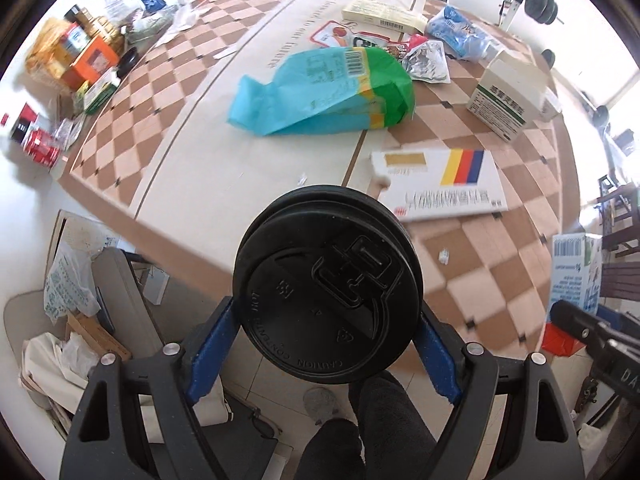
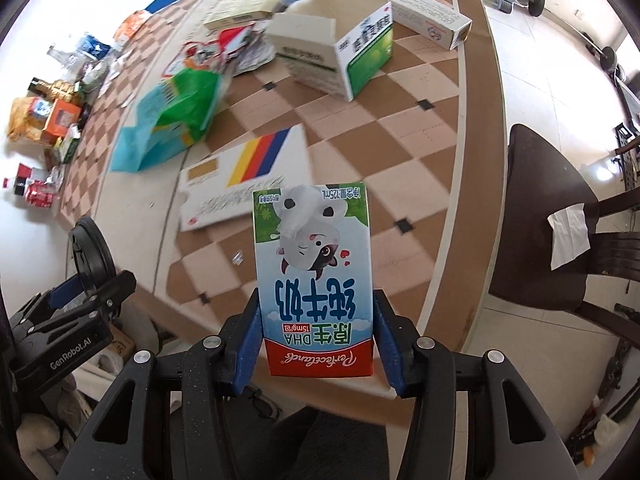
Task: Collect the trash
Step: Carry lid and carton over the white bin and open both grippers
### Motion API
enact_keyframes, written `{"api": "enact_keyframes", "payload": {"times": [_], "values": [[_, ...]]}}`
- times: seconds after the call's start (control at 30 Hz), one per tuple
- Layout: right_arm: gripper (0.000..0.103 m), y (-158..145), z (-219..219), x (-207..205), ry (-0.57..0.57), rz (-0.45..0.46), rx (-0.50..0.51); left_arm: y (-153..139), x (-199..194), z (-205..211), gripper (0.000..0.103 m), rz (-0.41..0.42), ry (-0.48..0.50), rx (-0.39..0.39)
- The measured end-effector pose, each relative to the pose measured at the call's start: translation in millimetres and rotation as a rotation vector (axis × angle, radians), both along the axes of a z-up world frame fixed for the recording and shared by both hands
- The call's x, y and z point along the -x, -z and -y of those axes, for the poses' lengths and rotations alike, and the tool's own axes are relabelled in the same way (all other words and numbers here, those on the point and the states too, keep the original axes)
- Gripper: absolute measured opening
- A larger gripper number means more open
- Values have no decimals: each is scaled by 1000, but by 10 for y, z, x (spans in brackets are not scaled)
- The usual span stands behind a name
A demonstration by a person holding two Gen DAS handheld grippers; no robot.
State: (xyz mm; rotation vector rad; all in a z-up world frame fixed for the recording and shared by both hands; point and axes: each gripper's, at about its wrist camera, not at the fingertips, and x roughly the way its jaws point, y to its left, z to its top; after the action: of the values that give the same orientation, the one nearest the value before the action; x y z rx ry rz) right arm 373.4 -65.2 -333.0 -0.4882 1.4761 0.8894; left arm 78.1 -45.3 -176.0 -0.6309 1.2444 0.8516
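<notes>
- Trash is already in both grippers and lifted clear of the checkered surface [image 1: 192, 92], so I judge the step in hand to be carrying two pieces away; more litter lies ahead of them.
- Left wrist view: the left gripper [image 1: 326, 334] is clamped on a black lidded cup [image 1: 326, 284], its blue pads [image 1: 214, 344] pressing the cup's two sides at a middling spread, with the lid facing the camera.
- Beyond the cup, ahead of this gripper, lie a teal and green bag [image 1: 320, 92] and a flat white box with coloured stripes [image 1: 440, 184]; off to its right the other gripper's carton shows at the frame edge.
- Below, a dark-clothed leg of the person and the floor are visible.
- Right wrist view: the right gripper [image 2: 316, 336] grasps a small milk carton [image 2: 314, 276] upright between its pads, print upside down to the camera.
- Ahead of it sits an open white and green box [image 2: 336, 52].
- Next move, as I judge it: bring both pieces over a bin, which neither view shows, then release; the cup may hold liquid, so keep it level.
</notes>
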Motion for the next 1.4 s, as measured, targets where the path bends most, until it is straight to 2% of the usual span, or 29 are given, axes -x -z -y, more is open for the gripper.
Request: {"api": "enact_keyframes", "payload": {"times": [0.07,0.17,0.3,0.33,0.37,0.43,0.6,0.8,0.93,1.07,1.1,1.23,1.27,1.33,1.4], "values": [[53,-65,109,245,-11,4,-9,20,156,94,83,21,-11,4],[53,-112,306,674,-28,-1,-12,226,372,196,83,46,-32,22],[53,66,593,1211,-58,-15,6,737,378,167,83,42,-54,76],[53,162,654,1350,-64,-20,20,844,479,216,83,34,-59,95],[53,272,697,1469,-72,-24,36,1036,429,153,83,23,-64,117],[53,542,811,1706,-76,-34,74,1332,567,202,83,0,-76,156],[53,1358,954,2093,-81,-65,160,2205,712,179,83,-49,-106,244],[53,2373,863,2272,-79,-83,200,3250,709,23,83,-83,-112,315],[53,2999,699,2228,-100,-76,214,3767,712,-85,86,-86,-115,349],[53,3490,582,2149,-129,-83,234,4078,765,-193,90,-50,-139,391],[53,3588,555,2155,-136,-88,236,4131,787,-215,95,-46,-147,398],[54,3981,462,2065,-131,-143,222,4195,923,-204,97,-62,-176,389],[57,4054,467,2051,-128,-156,217,4197,931,-184,97,-67,-183,382],[71,4095,469,2062,-124,-162,205,4172,1025,-166,97,-69,-203,381],[77,4116,482,2060,-121,-166,201,4117,1082,-122,97,-93,-216,363]]}}
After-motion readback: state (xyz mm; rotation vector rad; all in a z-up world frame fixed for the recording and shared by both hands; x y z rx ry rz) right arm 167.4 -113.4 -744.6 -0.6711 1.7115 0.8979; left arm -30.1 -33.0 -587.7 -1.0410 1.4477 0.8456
